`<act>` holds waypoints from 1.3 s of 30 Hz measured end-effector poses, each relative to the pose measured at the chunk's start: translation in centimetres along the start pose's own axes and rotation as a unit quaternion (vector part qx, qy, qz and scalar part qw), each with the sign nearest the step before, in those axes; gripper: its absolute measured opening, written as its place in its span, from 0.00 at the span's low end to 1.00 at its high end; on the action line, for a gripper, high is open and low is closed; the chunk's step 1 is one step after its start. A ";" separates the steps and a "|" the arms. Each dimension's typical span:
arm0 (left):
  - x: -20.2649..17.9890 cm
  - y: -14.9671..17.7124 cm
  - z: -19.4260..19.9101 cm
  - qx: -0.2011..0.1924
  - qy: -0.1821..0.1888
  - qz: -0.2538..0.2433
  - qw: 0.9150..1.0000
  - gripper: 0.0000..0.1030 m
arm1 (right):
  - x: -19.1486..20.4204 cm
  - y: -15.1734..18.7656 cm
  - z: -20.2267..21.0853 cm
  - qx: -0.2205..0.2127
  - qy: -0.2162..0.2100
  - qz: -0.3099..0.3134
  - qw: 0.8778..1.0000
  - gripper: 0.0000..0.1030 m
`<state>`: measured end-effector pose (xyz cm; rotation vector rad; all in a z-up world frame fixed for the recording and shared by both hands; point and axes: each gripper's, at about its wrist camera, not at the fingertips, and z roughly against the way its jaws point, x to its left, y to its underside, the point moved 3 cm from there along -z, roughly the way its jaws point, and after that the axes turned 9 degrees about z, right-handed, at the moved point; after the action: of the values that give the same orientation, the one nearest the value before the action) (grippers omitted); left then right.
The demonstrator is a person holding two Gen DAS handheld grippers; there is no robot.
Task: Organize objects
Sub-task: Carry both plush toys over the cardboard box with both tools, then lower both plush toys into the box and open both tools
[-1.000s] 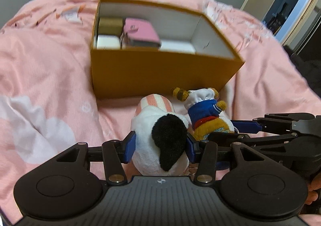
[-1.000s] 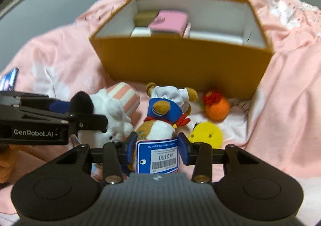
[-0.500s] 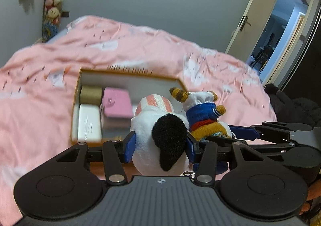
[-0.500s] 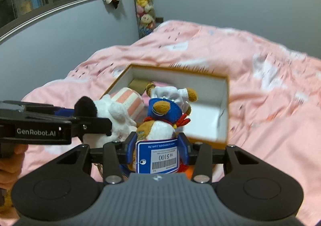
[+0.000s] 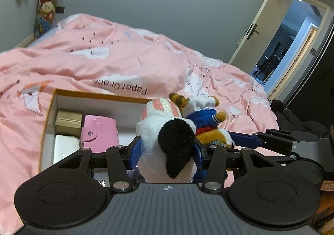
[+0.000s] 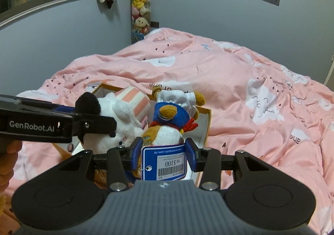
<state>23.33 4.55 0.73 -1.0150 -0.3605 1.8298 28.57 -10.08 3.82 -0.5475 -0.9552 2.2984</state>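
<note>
My left gripper (image 5: 167,153) is shut on a white plush dog (image 5: 162,130) with a black ear and a pink-striped hat, held in the air over the orange box (image 5: 50,107). Beside it, my right gripper (image 6: 163,152) is shut on a brown bear plush (image 6: 169,122) in a blue jacket and white cap, with a blue price tag (image 6: 163,163) hanging at its base. Both toys hang side by side above the box (image 6: 205,128). In the box lie a pink wallet (image 5: 100,132), a gold case (image 5: 68,122) and a white case (image 5: 64,149).
A pink duvet (image 5: 125,63) with white clouds covers the bed all around the box. A hanging column of plush toys (image 6: 141,5) stands in the far corner. A half-open door (image 5: 263,32) is at the right. A person's hand (image 6: 8,159) holds the left gripper's handle.
Both grippers have lifted their toys off the duvet and carried them forward over the box. The box, once in front and seen from its side, now lies beneath them.
</note>
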 end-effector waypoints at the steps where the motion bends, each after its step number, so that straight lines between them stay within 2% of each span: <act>1: 0.3 -0.1 -0.5 0.002 0.000 0.004 1.000 0.55 | -0.2 -0.1 -0.7 0.005 -0.003 0.003 1.000 0.44; 9: 3.1 -1.5 -5.2 0.043 0.005 0.033 0.999 0.55 | -1.2 -0.3 -6.1 0.046 -0.016 0.033 0.998 0.44; 20: 3.5 -1.5 -11.5 0.064 -0.029 -0.001 0.998 0.55 | -1.9 0.0 -12.8 0.114 -0.015 0.087 0.990 0.44; 21: 3.5 -1.4 -11.9 0.065 -0.032 -0.003 0.997 0.55 | -1.6 0.0 -13.2 0.115 -0.016 0.101 0.988 0.29; 22: 3.6 -1.3 -12.3 0.067 -0.034 -0.003 0.997 0.55 | -1.4 0.0 -13.6 0.121 -0.014 0.112 0.986 0.04; 23: 3.7 -1.3 -12.8 0.070 -0.034 -0.002 0.997 0.55 | -1.3 0.0 -14.2 0.126 -0.011 0.121 0.985 0.03; 29: 3.7 -1.4 -14.3 0.072 -0.049 -0.015 0.996 0.55 | -2.5 0.0 -16.2 0.144 -0.017 0.114 0.983 0.05; 32: 4.5 -0.7 -15.6 0.093 -0.086 -0.026 0.992 0.55 | -2.9 0.2 -15.7 0.146 -0.026 0.111 0.983 0.07; 35: 5.1 -0.6 -15.6 0.092 -0.076 -0.014 0.993 0.57 | -2.5 0.5 -14.8 0.149 -0.031 0.129 0.980 0.09; 39: 4.9 -1.0 -15.0 0.095 -0.072 -0.021 0.993 0.58 | -1.8 0.9 -13.9 0.153 -0.045 0.150 0.976 0.22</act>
<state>34.62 6.47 -10.15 -0.7426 -0.2861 1.8649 37.42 -4.81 -5.77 -0.4850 -0.5690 2.6961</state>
